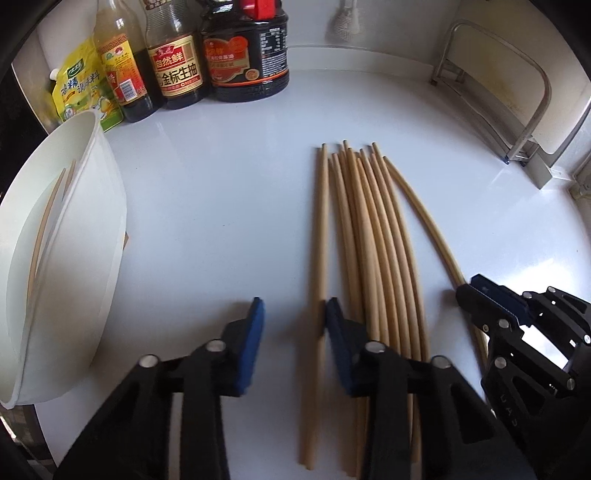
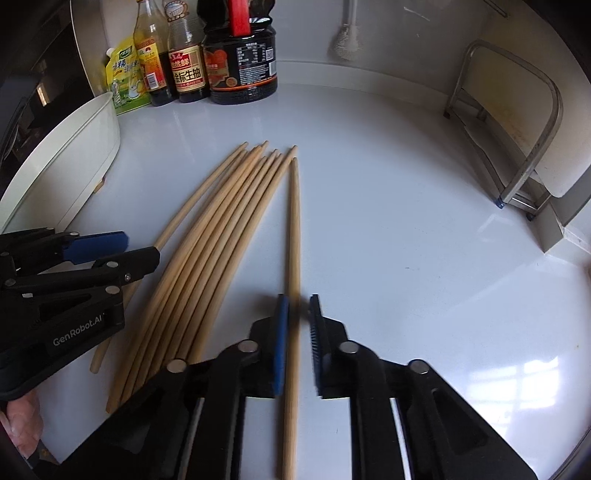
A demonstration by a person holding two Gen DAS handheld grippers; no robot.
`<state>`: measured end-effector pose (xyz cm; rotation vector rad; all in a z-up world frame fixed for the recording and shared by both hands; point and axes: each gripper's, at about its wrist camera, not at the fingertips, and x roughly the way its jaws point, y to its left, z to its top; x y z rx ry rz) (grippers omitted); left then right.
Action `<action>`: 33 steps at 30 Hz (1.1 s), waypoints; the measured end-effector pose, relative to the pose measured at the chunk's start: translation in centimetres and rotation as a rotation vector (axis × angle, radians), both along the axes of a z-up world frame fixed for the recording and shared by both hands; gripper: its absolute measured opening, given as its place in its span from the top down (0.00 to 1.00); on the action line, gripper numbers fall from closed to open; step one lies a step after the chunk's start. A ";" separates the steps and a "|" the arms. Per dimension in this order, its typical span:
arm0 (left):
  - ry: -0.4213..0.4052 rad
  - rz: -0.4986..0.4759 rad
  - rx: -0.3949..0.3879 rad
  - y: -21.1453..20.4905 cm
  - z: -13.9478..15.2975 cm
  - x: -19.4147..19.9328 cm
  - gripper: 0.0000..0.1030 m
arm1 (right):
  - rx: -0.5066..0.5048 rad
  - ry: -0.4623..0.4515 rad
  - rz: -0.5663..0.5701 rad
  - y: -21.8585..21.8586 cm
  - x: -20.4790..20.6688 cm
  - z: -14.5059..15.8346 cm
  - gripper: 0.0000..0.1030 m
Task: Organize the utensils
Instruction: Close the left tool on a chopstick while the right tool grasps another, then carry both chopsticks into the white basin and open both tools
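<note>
Several wooden chopsticks [image 1: 369, 240] lie side by side on the white counter [image 1: 221, 184]. My left gripper [image 1: 293, 310] is open over their near ends; the leftmost chopstick [image 1: 320, 229] runs between its jaws, close to the right finger. My right gripper [image 2: 298, 306] straddles the rightmost chopstick [image 2: 294, 229], which lies a little apart from the bundle [image 2: 221, 229], and its blue pads sit tight against that stick. A white container [image 1: 74, 240] stands tilted at the left with two chopsticks [image 1: 44, 221] inside. The right gripper [image 1: 467, 291] also shows in the left wrist view.
Sauce bottles [image 1: 177, 66] and a yellow pouch [image 1: 77, 85] line the back left. A metal rack [image 1: 517, 92] with a cutting board stands at the right. A brush [image 1: 343, 22] hangs on the back wall. Bare counter stretches to the right of the chopsticks.
</note>
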<state>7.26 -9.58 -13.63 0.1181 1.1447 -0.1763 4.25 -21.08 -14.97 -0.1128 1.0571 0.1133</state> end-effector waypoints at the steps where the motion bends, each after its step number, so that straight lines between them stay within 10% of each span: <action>1: 0.007 -0.012 -0.004 -0.2 0.0 0.0 0.93 | 0.000 0.002 0.000 0.1 0.0 0.0 0.94; 21: -0.027 -0.056 -0.085 2.5 7.0 -0.7 0.93 | 0.193 -0.057 -0.103 -0.3 -1.0 6.3 0.94; 33: -0.152 0.107 -0.088 14.5 13.0 0.4 0.93 | 0.297 -0.122 0.069 11.4 3.0 12.2 0.94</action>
